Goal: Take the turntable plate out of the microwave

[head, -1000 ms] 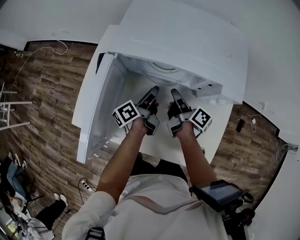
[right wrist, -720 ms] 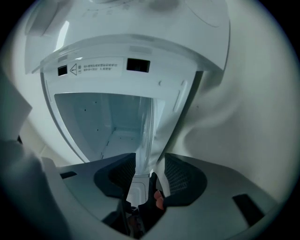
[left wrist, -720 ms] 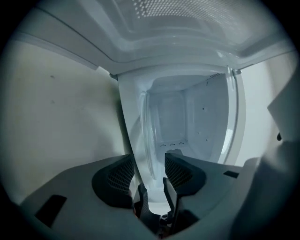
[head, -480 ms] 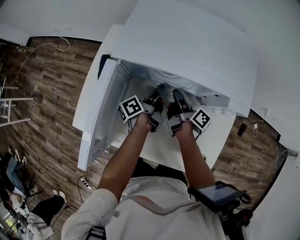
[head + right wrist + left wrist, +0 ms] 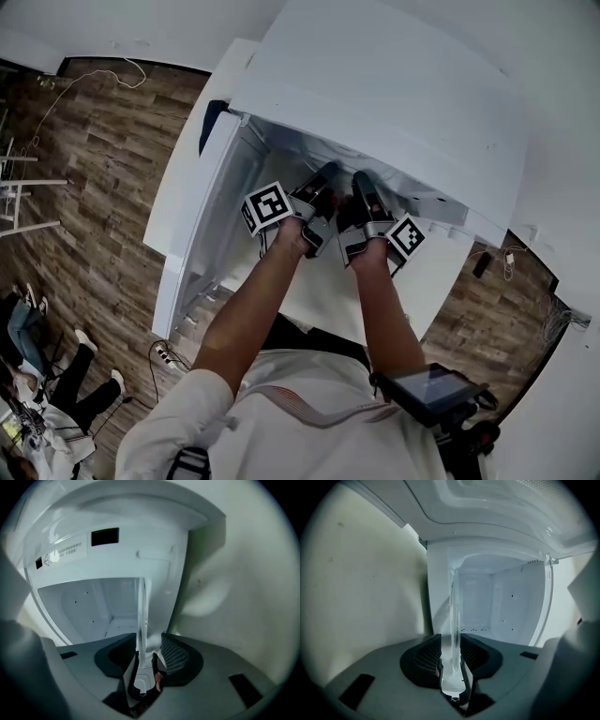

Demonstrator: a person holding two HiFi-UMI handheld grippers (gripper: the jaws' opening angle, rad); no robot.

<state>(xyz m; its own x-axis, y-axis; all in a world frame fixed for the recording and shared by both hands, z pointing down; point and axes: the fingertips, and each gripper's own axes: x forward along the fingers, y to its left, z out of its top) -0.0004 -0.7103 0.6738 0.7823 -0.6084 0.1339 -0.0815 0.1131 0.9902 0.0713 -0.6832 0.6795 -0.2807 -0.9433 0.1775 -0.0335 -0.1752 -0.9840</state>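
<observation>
The white microwave stands with its door swung open to the left. Both grippers reach side by side into its mouth, the left gripper beside the right gripper. The clear glass turntable plate shows edge-on in the left gripper view, its rim between the jaws of the left gripper. Those jaws have just been closing, and a narrow gap remains on one side. In the right gripper view the plate stands between the jaws of the right gripper, which have just been opening and stand wide.
The microwave sits on a white table over a wood floor. The cavity walls close in on both sides of the grippers. A seated person is at the lower left. A dark device hangs at the wearer's waist.
Both grippers have pushed forward and down into the microwave mouth. The round plate, seen inside the cavity a second ago in the head view, is now hidden under the microwave's top.
</observation>
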